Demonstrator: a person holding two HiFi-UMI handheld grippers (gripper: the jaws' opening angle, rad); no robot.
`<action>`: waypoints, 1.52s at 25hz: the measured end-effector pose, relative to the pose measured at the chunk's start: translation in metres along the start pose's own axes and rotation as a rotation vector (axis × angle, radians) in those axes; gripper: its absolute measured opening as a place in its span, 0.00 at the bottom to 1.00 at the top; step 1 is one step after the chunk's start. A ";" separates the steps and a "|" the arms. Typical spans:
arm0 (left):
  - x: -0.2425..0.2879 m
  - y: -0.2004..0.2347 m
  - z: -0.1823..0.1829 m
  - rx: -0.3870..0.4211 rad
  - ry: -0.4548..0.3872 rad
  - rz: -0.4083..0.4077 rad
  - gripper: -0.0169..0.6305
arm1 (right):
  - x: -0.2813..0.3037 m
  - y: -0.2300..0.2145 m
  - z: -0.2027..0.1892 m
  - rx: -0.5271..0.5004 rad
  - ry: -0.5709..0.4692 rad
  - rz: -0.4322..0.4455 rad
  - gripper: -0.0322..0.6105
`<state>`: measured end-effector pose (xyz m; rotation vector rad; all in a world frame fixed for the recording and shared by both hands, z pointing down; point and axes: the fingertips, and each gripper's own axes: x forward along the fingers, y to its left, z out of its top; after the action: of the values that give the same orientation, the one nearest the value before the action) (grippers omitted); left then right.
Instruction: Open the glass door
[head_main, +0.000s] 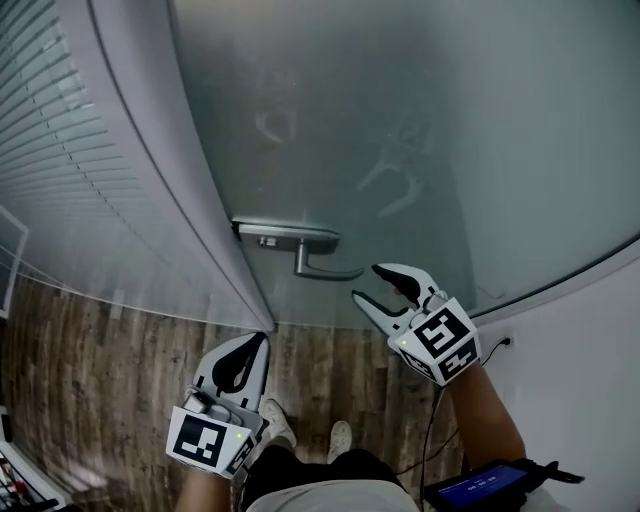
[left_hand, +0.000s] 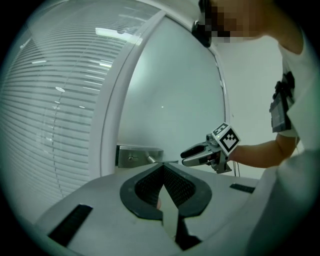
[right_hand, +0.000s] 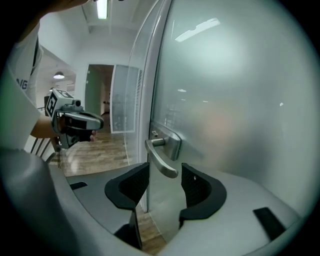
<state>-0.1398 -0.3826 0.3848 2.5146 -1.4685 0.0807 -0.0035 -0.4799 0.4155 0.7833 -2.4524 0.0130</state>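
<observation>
Right gripper (head_main: 367, 282) wide open, handle (head_main: 322, 268) end just at its tips, not squeezed, left gripper (head_main: 260, 342) shut and empty, near the left edge of the door (head_main: 420, 120)

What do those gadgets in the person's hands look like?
Both the left gripper and right gripper are pale grey plastic tongs with black ribbed pads, each bearing a white cube with black square markers. A thin dark cable trails below the right one. The shirt is white, short-sleeved.
</observation>
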 end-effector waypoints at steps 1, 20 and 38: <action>-0.001 -0.001 -0.001 -0.003 0.000 -0.007 0.02 | 0.003 0.000 -0.001 -0.016 0.018 0.008 0.33; -0.006 0.002 -0.005 0.003 0.001 0.011 0.02 | 0.021 -0.007 -0.013 -0.052 0.104 -0.035 0.24; -0.004 -0.007 0.001 0.008 -0.044 0.068 0.02 | 0.042 -0.021 -0.054 0.141 0.038 -0.109 0.25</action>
<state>-0.1357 -0.3766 0.3816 2.4876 -1.5740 0.0433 0.0066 -0.5100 0.4790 0.9678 -2.3899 0.1606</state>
